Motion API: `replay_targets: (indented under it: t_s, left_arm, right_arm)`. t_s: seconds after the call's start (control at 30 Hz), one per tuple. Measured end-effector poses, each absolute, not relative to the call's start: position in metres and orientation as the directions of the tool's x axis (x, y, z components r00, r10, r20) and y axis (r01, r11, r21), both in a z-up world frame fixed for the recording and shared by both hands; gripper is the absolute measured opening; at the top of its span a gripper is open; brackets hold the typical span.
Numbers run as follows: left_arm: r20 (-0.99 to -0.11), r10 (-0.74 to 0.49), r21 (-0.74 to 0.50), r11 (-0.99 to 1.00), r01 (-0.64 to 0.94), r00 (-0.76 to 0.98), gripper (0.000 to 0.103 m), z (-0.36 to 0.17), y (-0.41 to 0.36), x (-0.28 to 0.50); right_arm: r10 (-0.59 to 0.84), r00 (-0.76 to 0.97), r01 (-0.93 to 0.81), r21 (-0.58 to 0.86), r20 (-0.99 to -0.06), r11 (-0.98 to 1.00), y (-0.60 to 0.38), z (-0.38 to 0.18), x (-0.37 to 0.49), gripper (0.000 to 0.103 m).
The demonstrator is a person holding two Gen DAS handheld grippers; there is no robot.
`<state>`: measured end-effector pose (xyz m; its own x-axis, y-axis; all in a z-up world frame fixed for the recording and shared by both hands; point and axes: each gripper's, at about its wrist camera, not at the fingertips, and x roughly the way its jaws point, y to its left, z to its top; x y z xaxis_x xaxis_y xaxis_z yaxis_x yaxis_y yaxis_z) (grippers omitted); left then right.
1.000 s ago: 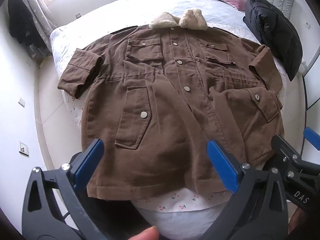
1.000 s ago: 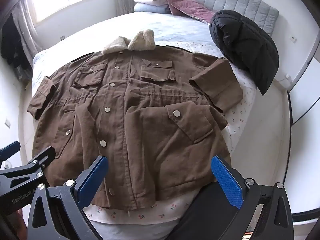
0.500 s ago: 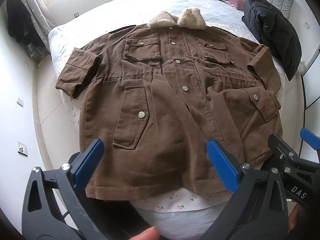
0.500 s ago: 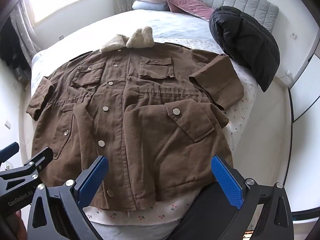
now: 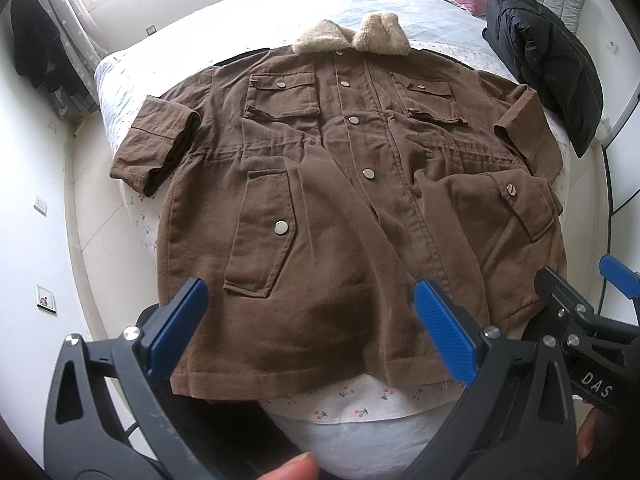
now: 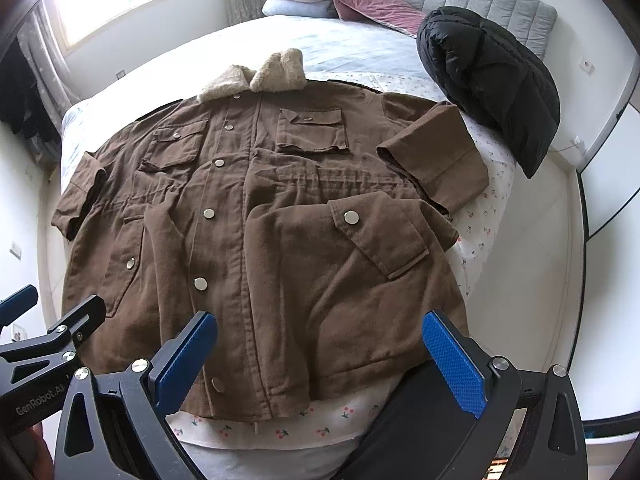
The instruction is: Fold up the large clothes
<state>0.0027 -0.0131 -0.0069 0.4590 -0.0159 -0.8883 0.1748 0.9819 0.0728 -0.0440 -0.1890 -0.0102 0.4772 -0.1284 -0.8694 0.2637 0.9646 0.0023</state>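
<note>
Fingers [image 5: 178,330] on both hands gape wide, holding nothing, at 6 o'clock. Pinch the brown coat's [image 5: 340,220] bottom corners tight, then lift evenly toward 12 o'clock.

The brown coat [image 5: 344,208] lay spread over most of the bed [image 6: 352,48], leaving bare sheet only beyond the fleece collar [image 6: 256,74] and in a thin strip below the hem. A black puffer jacket [image 6: 492,80] blocked the far right edge, beside the right sleeve [image 6: 436,152]. Open floor [image 5: 96,208] flanked the left side.
</note>
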Motion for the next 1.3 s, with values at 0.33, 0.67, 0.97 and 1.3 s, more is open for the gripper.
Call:
replay_targets:
  t_s: [0.33, 0.67, 0.97, 1.3]
  left_arm:
    - [-0.889, -0.016, 0.073, 0.982, 0.176, 0.458, 0.102, -0.0067, -0.0134, 0.0036]
    - [-0.890, -0.016, 0.073, 0.982, 0.177, 0.456, 0.102, -0.0077, -0.0135, 0.0034]
    - [-0.890, -0.018, 0.071, 0.981, 0.179, 0.456, 0.102, -0.0098, -0.0123, 0.0012]
    - [-0.892, -0.016, 0.074, 0.981, 0.180, 0.452, 0.102, -0.0109, -0.0123, 0.0013]
  right_arm:
    - [-0.128, 0.476, 0.265, 0.003, -0.870, 0.964, -0.1888, -0.0103, -0.0432, 0.103]
    - [-0.127, 0.472, 0.264, 0.002, -0.872, 0.965, -0.1875, -0.0146, -0.0454, 0.103]
    - [-0.121, 0.465, 0.262, 0.006, -0.877, 0.965, -0.1884, -0.0160, -0.0436, 0.103]
    - [-0.122, 0.464, 0.261, 0.004, -0.878, 0.965, -0.1881, -0.0174, -0.0438, 0.103]
